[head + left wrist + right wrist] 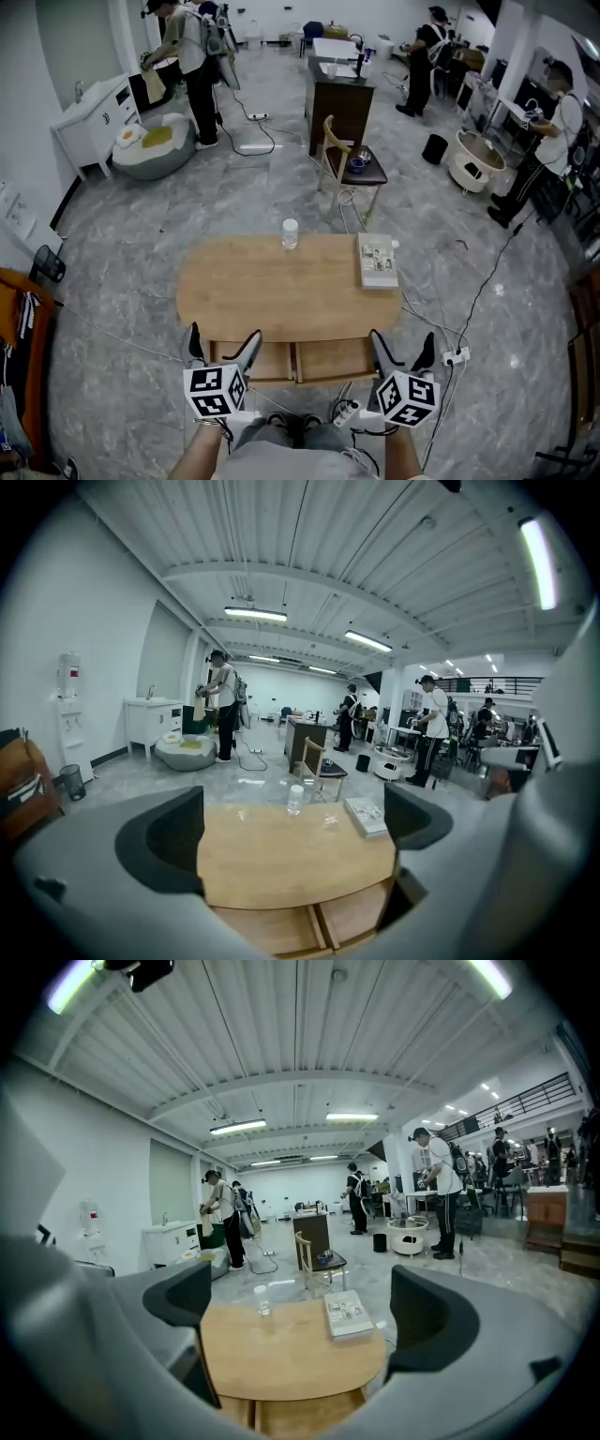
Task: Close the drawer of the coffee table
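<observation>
facing the oval wooden bench (281,286) from its near long side, the person holds one set of tongs in each hand. two drawers sit side by side under the near edge of the bench. both stand pulled out toward the person: the left drawer (255,362) and the right drawer (330,358).

left tongs (225,336): released, jaws spread wide, nothing between them. they sit at the near left corner of the bench and overlap the left end of the left drawer in the head view. contact with the drawer cannot be confirmed. in the left gripper view the bench top and both open drawers show through the gap between the jaws.

right tongs (402,339): released, jaws spread wide, nothing between them. they sit at the near right corner of the bench, at the right end of the right drawer. contact cannot be confirmed here either.

on the bench top:
- a clear bottle (290,232) stands upright at the far edge, near the middle.
- a book (377,261) lies flat at the far right end.

beyond the far edge of the bench stands a chair (349,161). a white power strip (456,356) lies on the floor (122,309) off the near right end of the bench.
</observation>
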The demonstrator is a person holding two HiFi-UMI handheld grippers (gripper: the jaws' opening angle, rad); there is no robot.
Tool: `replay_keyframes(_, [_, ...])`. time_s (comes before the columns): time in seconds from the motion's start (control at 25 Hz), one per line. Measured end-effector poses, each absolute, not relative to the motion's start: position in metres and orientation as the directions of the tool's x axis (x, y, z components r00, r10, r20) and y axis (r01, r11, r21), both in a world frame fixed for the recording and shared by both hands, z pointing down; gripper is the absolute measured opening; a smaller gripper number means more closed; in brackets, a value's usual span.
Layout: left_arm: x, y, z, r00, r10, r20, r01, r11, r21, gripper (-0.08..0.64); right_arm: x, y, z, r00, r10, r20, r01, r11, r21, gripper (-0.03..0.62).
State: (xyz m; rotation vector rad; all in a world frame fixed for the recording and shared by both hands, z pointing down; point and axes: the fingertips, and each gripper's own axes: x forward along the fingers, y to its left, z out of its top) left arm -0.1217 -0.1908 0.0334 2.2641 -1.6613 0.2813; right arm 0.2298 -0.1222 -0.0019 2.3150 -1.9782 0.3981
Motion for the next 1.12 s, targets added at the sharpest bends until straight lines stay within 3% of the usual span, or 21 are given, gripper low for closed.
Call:
replay_keyframes(0.68, [-0.058,-0.188,0.083,0.400,-0.804,0.439,-0.915,-0.374,0.148,0.577,0.277,-0.083,0.048,0.228,-0.908,0.352,-0.954,-0.281,-0.106,0.588])
replay_keyframes(1.12, [-0.050,-0.177,0.221,0.377,-0.731,0.570,-0.915,-0.390,0.104,0.577,0.272,-0.070,0.198,0.207,-0.844,0.495,-0.943,-0.306,-0.127,0.588])
